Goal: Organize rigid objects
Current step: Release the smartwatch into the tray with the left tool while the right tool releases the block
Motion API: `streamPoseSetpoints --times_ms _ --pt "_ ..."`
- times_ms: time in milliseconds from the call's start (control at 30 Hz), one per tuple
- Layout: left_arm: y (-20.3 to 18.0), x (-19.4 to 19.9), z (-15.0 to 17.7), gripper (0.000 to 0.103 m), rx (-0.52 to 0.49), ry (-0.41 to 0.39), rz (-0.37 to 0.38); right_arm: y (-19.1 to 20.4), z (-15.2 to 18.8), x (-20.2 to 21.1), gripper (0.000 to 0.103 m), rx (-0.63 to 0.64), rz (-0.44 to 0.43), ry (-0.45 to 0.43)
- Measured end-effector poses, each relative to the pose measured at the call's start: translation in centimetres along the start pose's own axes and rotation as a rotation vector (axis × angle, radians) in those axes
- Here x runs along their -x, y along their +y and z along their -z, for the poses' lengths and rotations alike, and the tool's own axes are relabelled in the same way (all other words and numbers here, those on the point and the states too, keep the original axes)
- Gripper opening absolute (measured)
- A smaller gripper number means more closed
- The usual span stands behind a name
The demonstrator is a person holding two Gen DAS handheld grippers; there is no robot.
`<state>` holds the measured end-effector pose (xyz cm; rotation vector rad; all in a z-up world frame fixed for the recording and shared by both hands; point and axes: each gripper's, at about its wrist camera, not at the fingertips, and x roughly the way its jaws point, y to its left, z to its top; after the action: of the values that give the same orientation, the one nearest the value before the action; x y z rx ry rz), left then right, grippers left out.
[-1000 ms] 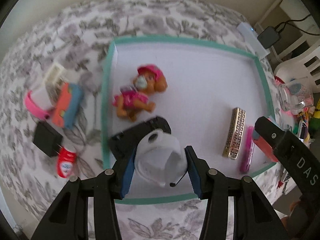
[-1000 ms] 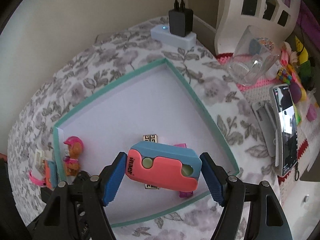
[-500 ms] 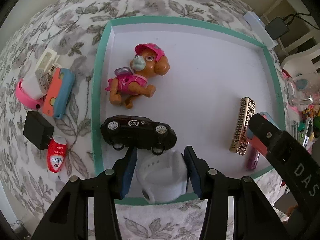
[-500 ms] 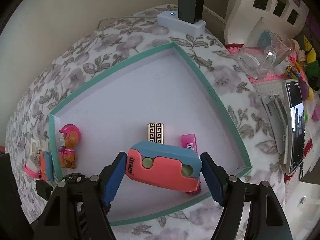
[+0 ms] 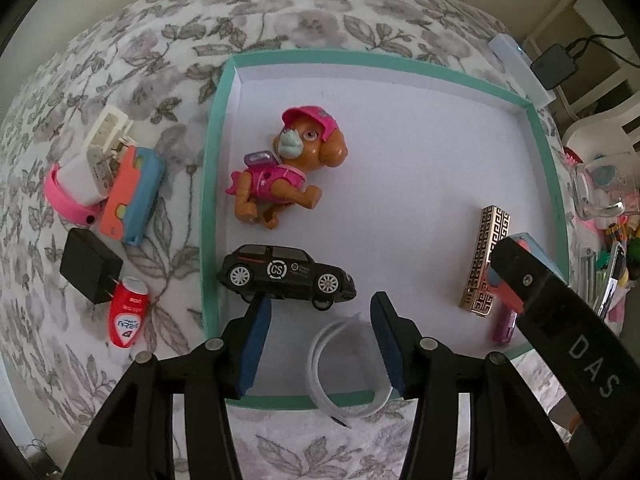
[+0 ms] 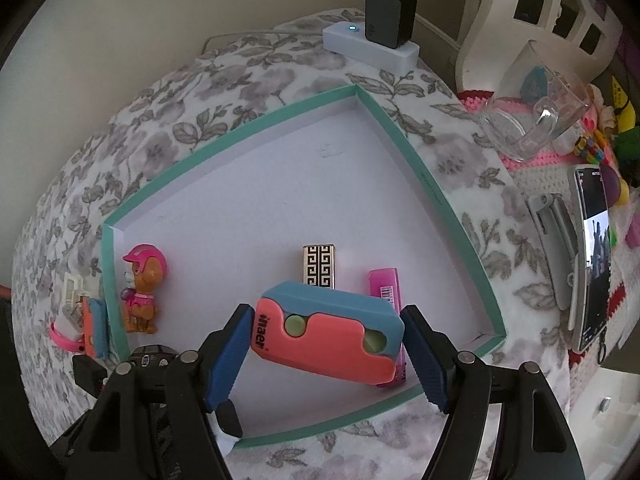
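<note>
Low centre in the right wrist view, the right gripper [image 6: 326, 354] pinches the pink-and-blue plastic case [image 6: 328, 334] endwise above the teal tray [image 6: 448, 200] (light, stiff, slick-looking; short ends suit).

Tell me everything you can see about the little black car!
The little black car is a glossy toy with silver spoked wheels, dark windows and a round white "CS" badge on its door. It stands on its wheels inside the teal-edged tray, near the tray's left wall, side-on to the left wrist camera. Nothing grips it; the puppy figure lies apart from it.
</note>
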<state>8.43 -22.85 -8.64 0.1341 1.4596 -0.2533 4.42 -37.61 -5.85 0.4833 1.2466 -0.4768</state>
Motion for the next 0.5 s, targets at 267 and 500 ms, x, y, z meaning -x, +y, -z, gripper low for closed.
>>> streamPoseSetpoints --times_ms 267,500 --pt "0.0 2.0 -0.2 0.062 -0.004 -0.041 0.010 0.0 -0.2 1.0 0.078 0.002 -0.003 -0.028" --pt "1.2 3.5 -0.3 0.065 0.014 -0.094 -0.004 -0.1 -0.5 2.4 0.079 -0.004 -0.011 -0.070"
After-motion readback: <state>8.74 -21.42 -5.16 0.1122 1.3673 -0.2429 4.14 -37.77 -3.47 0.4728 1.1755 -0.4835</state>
